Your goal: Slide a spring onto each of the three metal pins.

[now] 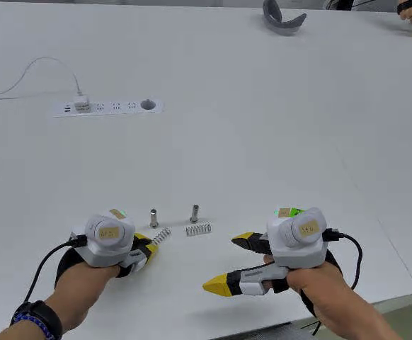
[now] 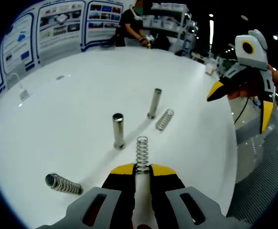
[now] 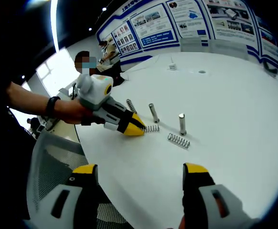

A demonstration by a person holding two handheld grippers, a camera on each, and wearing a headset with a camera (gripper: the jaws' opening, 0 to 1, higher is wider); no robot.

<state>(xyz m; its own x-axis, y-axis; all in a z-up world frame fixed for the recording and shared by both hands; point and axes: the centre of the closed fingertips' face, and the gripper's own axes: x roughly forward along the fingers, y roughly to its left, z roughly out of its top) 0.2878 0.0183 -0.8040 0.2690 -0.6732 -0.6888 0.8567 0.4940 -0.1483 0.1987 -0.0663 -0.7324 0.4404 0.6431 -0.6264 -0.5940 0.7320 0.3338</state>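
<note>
Springs, three by my count, are light, bendy and apt to ping away, so a gentle pinch near one end suits them. My left gripper (image 2: pixel 142 169) pinches one spring (image 2: pixel 142 152) just short of the near pin (image 2: pixel 118 130); a loose spring (image 2: pixel 164 119) lies beside the far pin (image 2: pixel 154 103), and a third coil (image 2: pixel 62 183) lies on the counter (image 2: pixel 72 95), perhaps already over a fallen pin. Two pins stand upright; my right gripper (image 3: pixel 140 168) is spread, empty.

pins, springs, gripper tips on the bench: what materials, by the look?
The pins look like bare steel or a similar metal: smooth silver shafts with bright highlights. The springs are coiled silvery wire with glints, so metal, but the alloy cannot be told. The left gripper has matte yellow tips on black bodies, plastic or rubber; the look leaves that open.
</note>
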